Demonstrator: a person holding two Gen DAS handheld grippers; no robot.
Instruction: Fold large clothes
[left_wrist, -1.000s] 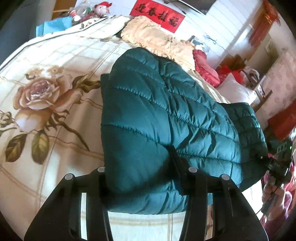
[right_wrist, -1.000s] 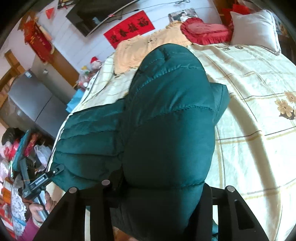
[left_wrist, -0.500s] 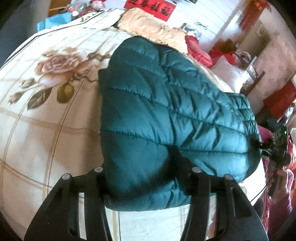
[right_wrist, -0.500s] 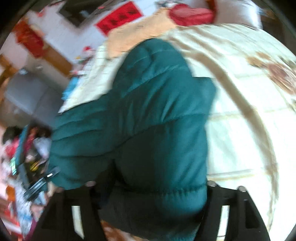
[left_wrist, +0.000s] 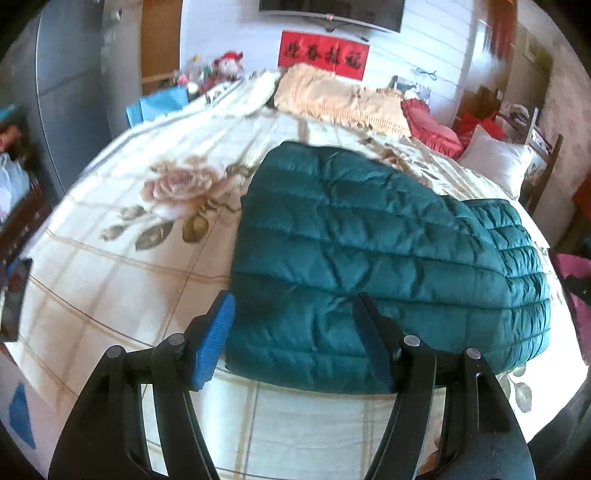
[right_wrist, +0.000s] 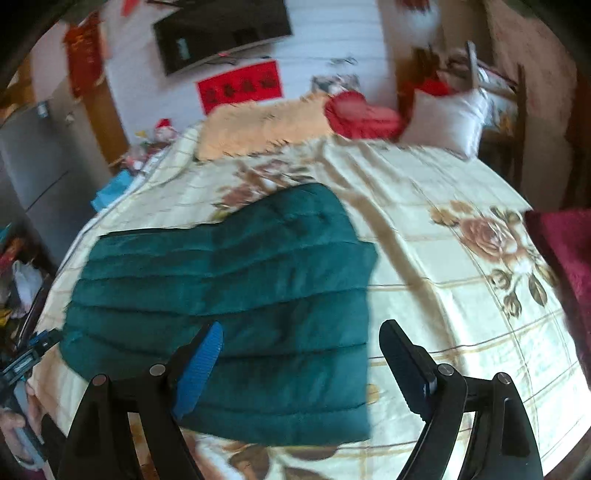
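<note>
A teal quilted puffer jacket (left_wrist: 369, 258) lies folded flat on the bed's floral sheet (left_wrist: 122, 280). My left gripper (left_wrist: 295, 332) hovers at its near edge with jaws opening; the hem shows between the fingers, but the blue pad (left_wrist: 216, 336) stands clear of it. In the right wrist view the jacket (right_wrist: 240, 295) spreads to the left. My right gripper (right_wrist: 303, 365) is over its near right corner, jaws opening wide, pads off the fabric. The left gripper (right_wrist: 22, 362) appears at the left edge, held in a hand.
A beige blanket (left_wrist: 340, 99), a red cushion (left_wrist: 432, 125) and a white pillow (left_wrist: 495, 162) lie at the head of the bed. A maroon cloth (right_wrist: 561, 258) is at the bed's right side. A grey cabinet (left_wrist: 70, 92) stands left.
Both grippers were closed on the jacket's near edge; they have opened, let go of it and drawn back and up. The jacket has settled flat on the bed.
</note>
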